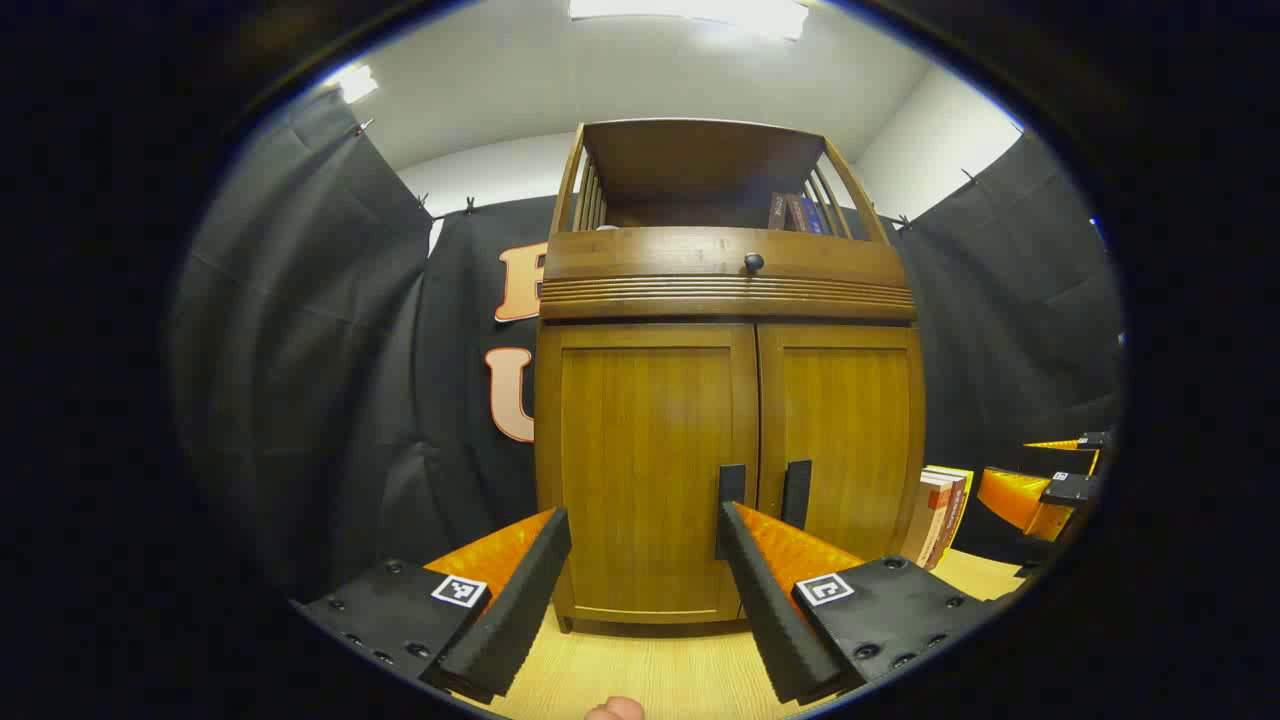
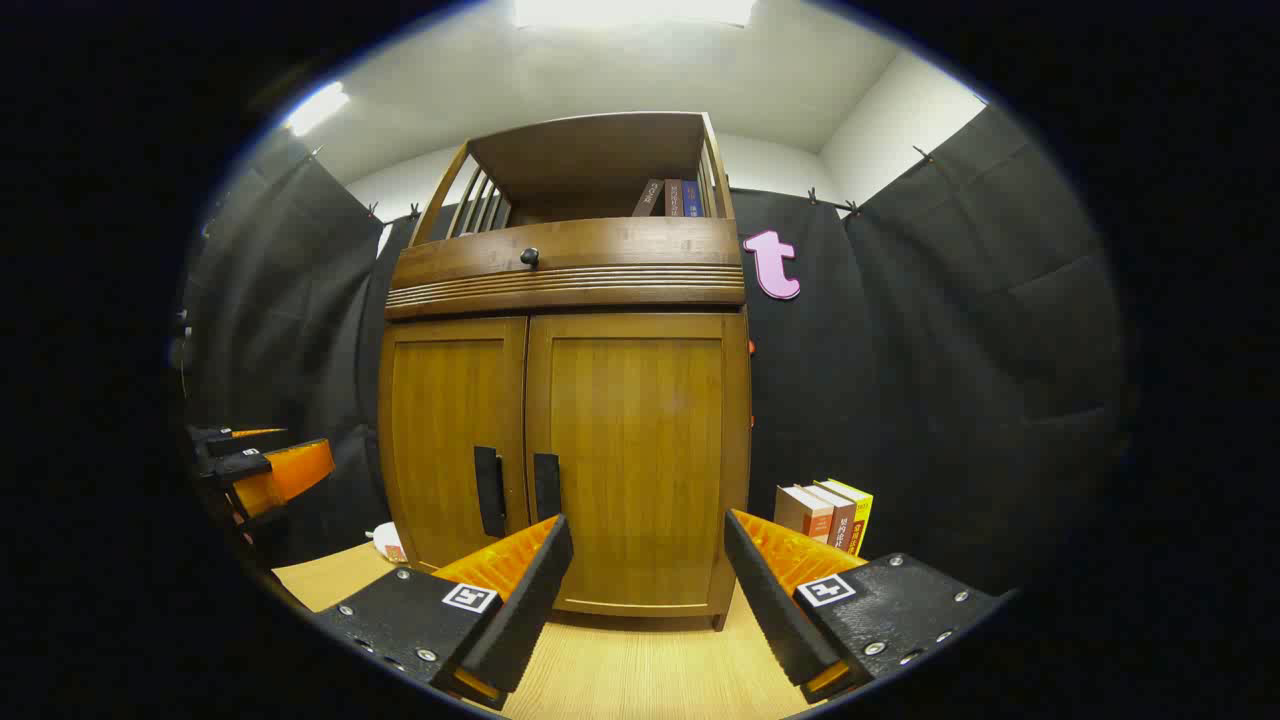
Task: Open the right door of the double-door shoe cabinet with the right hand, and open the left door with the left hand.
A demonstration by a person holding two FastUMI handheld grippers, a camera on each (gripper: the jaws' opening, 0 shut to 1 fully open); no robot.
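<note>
The shoe cabinet (image 1: 728, 470) stands on the table (image 2: 640, 670) with both doors closed, while the left claw (image 1: 645, 570) and right claw (image 2: 648, 575) gape wide before it, holding nothing.

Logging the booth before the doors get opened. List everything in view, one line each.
Shoe cabinet: one, brown wood, on the table, both doors closed.
Door handles: two, black, upright, beside the centre seam.
Drawer knob: one, black, on the band above the doors.
Shelf books: a few, dark, in the open top shelf.
Standing books: a few, red, brown and yellow, right of the cabinet.
Small white item: one, left of the cabinet base; cannot tell what.
Table: one, light wood.
Left gripper: orange and black, open, facing the left door.
Right gripper: orange and black, open, facing the right door.
</note>
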